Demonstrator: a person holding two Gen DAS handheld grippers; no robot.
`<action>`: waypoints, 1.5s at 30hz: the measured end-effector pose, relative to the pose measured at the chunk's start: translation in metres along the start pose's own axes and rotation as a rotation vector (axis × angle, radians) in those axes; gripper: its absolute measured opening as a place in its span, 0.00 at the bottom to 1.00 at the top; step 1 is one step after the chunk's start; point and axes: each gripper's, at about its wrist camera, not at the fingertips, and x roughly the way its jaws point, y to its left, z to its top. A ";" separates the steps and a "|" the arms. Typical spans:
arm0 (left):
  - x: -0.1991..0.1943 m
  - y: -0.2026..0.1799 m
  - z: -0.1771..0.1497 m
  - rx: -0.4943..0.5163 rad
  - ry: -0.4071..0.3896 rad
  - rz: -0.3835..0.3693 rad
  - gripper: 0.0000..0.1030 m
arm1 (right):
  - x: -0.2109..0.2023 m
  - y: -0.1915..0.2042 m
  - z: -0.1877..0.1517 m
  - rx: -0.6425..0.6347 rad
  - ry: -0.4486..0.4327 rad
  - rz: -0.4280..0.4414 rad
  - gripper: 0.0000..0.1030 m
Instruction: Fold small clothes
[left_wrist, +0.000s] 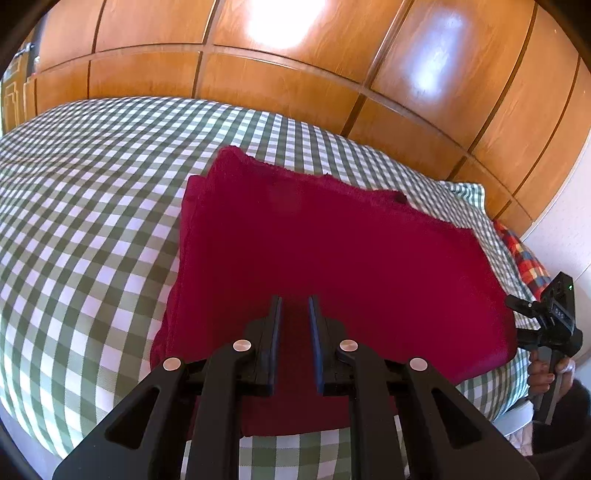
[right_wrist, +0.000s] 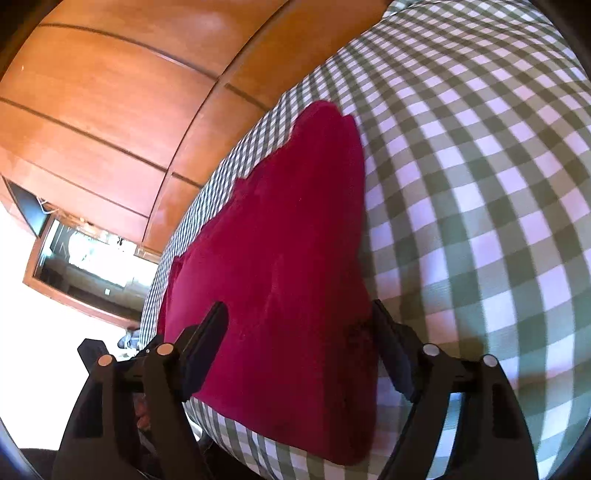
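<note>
Crimson red knitted garment (left_wrist: 332, 266), folded into a rough rectangle of more than one layer, lies flat on the green-and-white checked bedcover (left_wrist: 92, 221), near the bed's front edge and toward its right side in the left wrist view. Its far edge is uneven, with a small raised corner at the back left and a dark tab at the back right. In the right wrist view the same cloth (right_wrist: 280, 240) runs away from the camera as a long tapering shape, its near end reaching almost to the edge of the bed.

Left gripper (left_wrist: 294, 310), black with blue pads, hovers over the near part of the garment with its fingers (left_wrist: 275, 332) drawn close together, only a narrow slot between them; nothing is caught there, though red cloth shows behind the slot. Right gripper (right_wrist: 299, 314) stands wide apart, its two black fingers (right_wrist: 212, 325) straddling the near end of the red cloth, one at each side edge; whether they touch the fabric I cannot tell. From the left wrist view the right gripper (left_wrist: 517, 306) sits at the garment's right edge, a hand (left_wrist: 546, 373) on its grip.

Beyond the bed rise glossy orange-brown wooden wardrobe panels (left_wrist: 295, 74), and a multicoloured checked cloth (left_wrist: 524, 258) lies at the far right
</note>
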 end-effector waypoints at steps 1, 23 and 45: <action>0.002 -0.001 0.000 0.003 0.003 0.013 0.12 | 0.003 0.001 0.000 0.000 0.001 0.004 0.71; -0.002 -0.003 0.005 -0.021 0.032 -0.023 0.12 | 0.018 0.036 -0.005 -0.081 -0.035 -0.050 0.32; 0.005 0.056 0.014 -0.222 0.111 -0.247 0.12 | 0.066 0.227 0.014 -0.397 -0.009 0.078 0.26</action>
